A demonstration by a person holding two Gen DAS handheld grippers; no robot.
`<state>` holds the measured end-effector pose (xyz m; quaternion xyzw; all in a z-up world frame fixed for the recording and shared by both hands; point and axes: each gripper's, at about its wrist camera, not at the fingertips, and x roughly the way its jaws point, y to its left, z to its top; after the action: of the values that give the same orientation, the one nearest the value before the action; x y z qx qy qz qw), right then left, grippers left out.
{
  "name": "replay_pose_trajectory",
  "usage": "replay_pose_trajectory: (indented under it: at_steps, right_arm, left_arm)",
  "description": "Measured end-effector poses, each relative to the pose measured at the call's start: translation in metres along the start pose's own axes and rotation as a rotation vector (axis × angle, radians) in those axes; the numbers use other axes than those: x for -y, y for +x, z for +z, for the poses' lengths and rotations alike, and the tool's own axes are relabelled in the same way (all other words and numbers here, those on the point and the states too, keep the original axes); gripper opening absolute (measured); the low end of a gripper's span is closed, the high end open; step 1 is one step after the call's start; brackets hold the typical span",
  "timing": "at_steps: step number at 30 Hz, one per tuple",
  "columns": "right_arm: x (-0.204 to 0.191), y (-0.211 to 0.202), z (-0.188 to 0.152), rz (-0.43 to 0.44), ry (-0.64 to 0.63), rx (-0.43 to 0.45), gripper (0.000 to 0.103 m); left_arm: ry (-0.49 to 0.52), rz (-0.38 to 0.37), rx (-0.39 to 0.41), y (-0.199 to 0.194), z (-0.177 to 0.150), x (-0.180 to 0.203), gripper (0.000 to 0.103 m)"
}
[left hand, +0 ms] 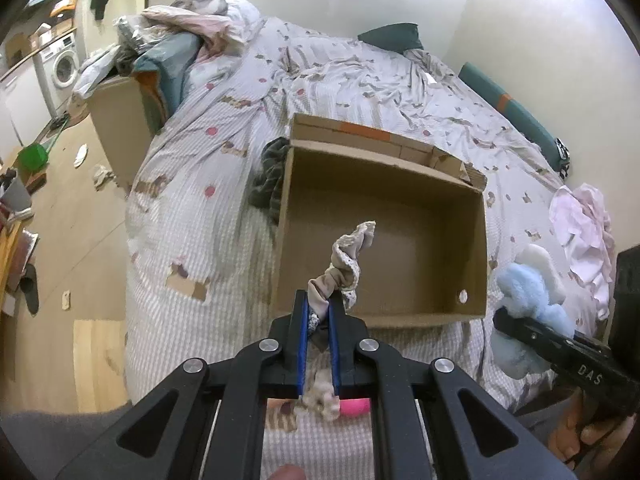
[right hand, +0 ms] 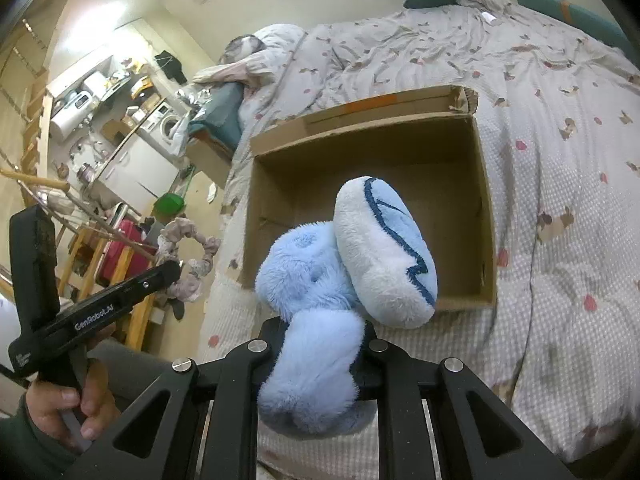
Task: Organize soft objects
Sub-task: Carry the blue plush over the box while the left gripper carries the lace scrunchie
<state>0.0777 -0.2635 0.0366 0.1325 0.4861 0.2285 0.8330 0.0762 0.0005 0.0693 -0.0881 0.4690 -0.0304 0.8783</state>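
An open cardboard box [left hand: 480, 240] [right hand: 486, 208] lies on the bed with nothing inside. My left gripper [left hand: 319, 300] is shut on a beige frilly scrunchie [left hand: 352, 248], held above the box's near edge; in the right wrist view the same scrunchie [right hand: 188, 248] hangs off the left gripper [right hand: 176, 270] at the left. My right gripper [right hand: 322, 330] is shut on a light blue and white plush toy [right hand: 344, 264], which hides its fingertips. The plush toy [left hand: 532, 288] shows at the right of the left wrist view, right of the box.
A dark green cloth [left hand: 270, 176] lies against the box's left side. Pink and white clothes [left hand: 580, 232] sit on the bed at the right. A pink ball [left hand: 354, 407] lies below my left gripper. Piled bedding [left hand: 192, 32] and another carton [left hand: 120, 120] stand far left.
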Motion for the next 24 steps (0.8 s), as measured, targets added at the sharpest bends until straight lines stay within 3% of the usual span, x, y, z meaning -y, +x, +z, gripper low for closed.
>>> replay_pose_trajectory:
  at_steps: [11,24]
  right_arm:
    - [0.027,0.045,0.035,-0.017,0.029,-0.016,0.018]
    - [0.055,0.105,0.030,-0.057,0.075,-0.068,0.018]
  left_arm:
    - [0.031,-0.002,-0.059,0.068,0.021,0.013,0.009]
    - [0.068,0.016,-0.109,0.134,0.004,0.011,0.009]
